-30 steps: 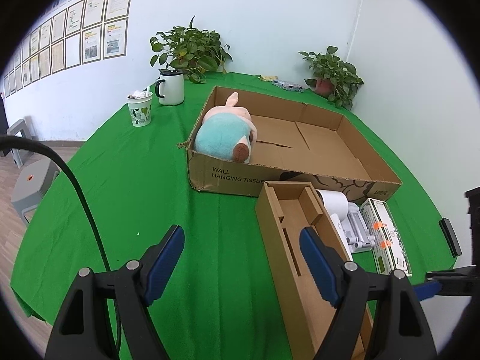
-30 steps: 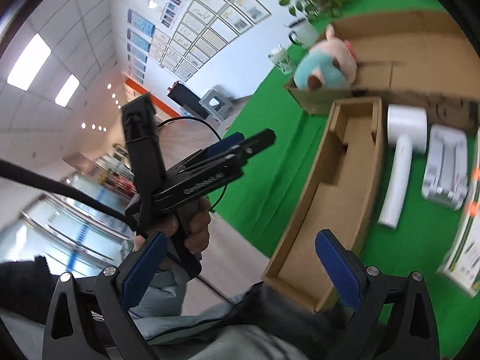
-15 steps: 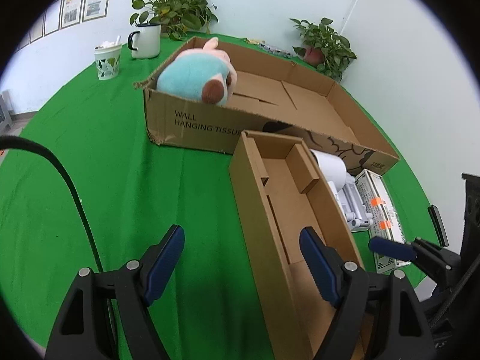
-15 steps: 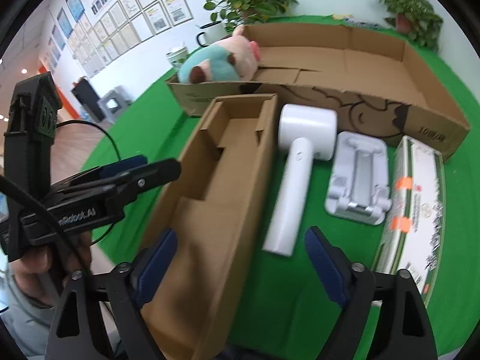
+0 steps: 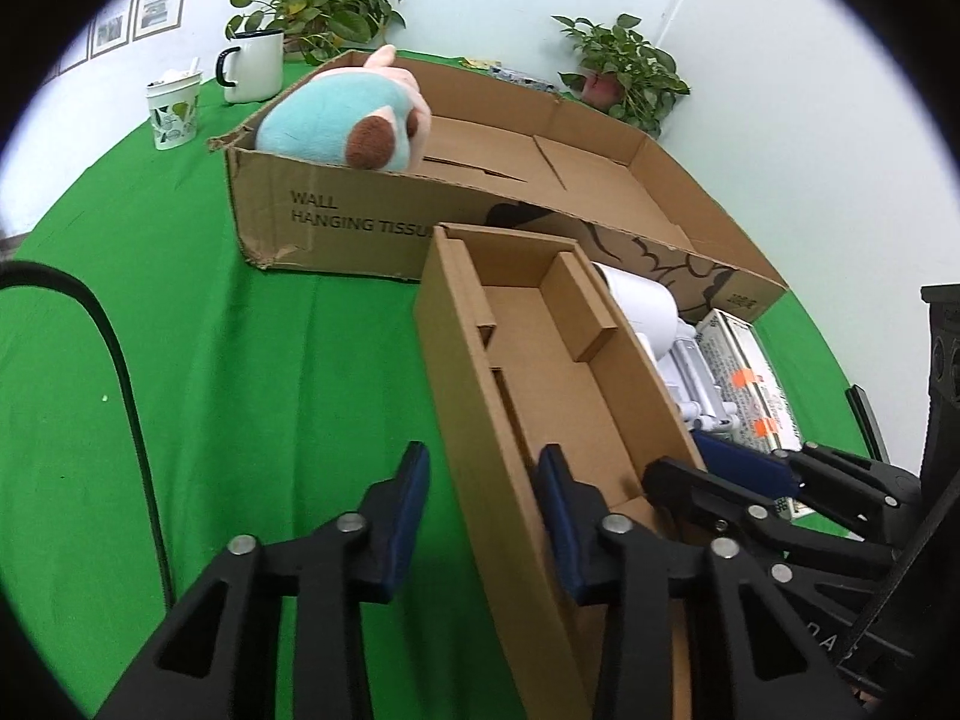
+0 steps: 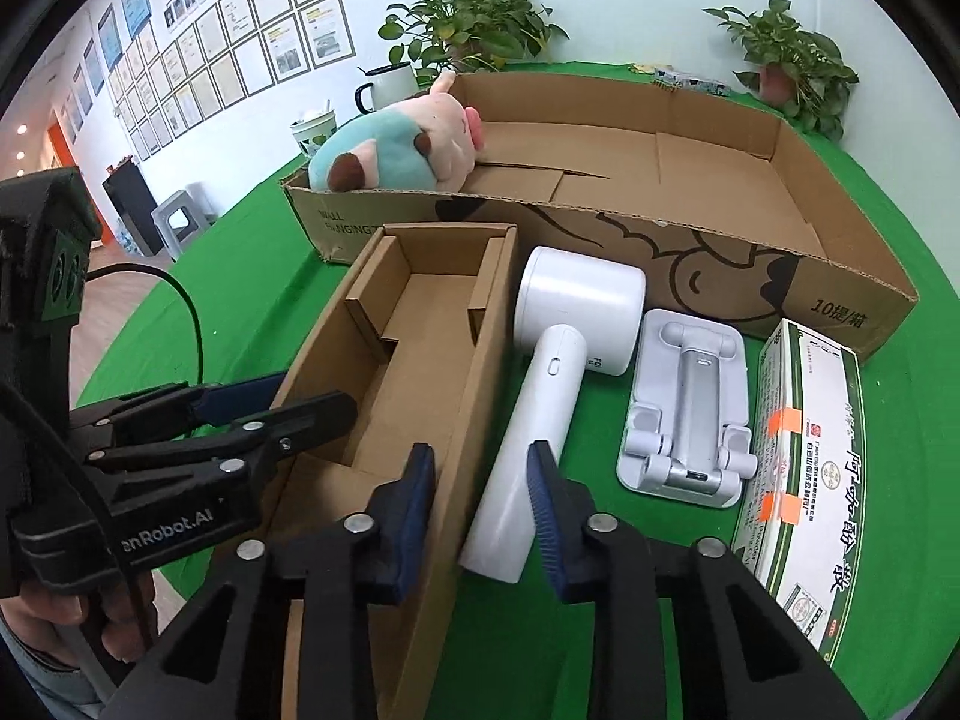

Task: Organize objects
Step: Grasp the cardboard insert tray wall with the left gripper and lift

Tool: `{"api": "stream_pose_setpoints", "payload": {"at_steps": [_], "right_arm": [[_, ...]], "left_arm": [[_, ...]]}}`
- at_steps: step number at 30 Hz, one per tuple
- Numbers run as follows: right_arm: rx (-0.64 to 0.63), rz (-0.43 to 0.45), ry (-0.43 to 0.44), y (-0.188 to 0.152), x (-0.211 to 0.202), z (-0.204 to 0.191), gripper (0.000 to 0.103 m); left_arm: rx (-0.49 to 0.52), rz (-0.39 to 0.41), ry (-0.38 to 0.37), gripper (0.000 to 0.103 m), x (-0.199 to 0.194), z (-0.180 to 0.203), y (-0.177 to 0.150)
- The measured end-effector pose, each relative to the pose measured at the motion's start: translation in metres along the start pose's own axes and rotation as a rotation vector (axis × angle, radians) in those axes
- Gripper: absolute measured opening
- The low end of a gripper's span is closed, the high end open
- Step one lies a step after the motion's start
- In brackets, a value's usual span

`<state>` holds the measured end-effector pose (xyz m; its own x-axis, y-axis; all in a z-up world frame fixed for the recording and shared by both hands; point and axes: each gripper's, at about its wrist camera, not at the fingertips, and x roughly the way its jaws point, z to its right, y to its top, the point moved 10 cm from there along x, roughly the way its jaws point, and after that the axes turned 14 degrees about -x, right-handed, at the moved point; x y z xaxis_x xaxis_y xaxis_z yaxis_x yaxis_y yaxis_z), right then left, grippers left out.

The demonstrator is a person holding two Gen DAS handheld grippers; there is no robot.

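Both hand-held grippers straddle the narrow cardboard tray [image 6: 414, 354] near the bench's front edge: left hand-held gripper [image 5: 483, 507] released over its left wall, right hand-held gripper [image 6: 477, 495] released over its right wall, beside the white dryer [image 6: 540, 408]. Next, I'd judge: squeeze both walls and lift.

Office or company demo room — rows of framed certificates [image 6: 198, 60] are hanging across the white wall, and ceiling lights are glowing down an open hall at far left. A round table under a green cloth [image 5: 180, 300] is serving as the work surface. Potted plants [image 6: 474, 30] are sitting along its back edge beside an enamel mug [image 5: 252, 66] — staged setup, nothing homelike showing.
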<state>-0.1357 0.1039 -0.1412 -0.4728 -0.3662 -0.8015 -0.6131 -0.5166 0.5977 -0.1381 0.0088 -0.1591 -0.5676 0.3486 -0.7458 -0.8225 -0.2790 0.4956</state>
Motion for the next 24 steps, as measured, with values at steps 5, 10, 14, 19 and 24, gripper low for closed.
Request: {"api": "stream_pose_setpoints", "payload": {"at_steps": [5, 10, 14, 19, 24], "right_arm": [[0.005, -0.01, -0.001, -0.012, -0.01, -0.012, 0.012], [0.023, -0.015, 0.024, -0.036, -0.027, -0.028, 0.013], [0.041, -0.004, -0.001, -0.037, -0.027, -0.029, 0.013], [0.043, 0.002, -0.006, -0.038, -0.027, -0.029, 0.013], [0.066, 0.009, -0.008, -0.038, -0.028, -0.028, 0.013]], "left_arm": [[0.036, -0.024, 0.01, 0.022, -0.005, 0.007, -0.011], [0.051, -0.047, 0.014, 0.022, -0.023, 0.009, -0.04], [0.007, -0.037, 0.022, 0.021, -0.022, 0.006, -0.041], [0.02, -0.018, 0.054, 0.02, -0.021, 0.009, -0.042], [0.021, -0.013, 0.085, 0.018, -0.02, 0.009, -0.041]]}}
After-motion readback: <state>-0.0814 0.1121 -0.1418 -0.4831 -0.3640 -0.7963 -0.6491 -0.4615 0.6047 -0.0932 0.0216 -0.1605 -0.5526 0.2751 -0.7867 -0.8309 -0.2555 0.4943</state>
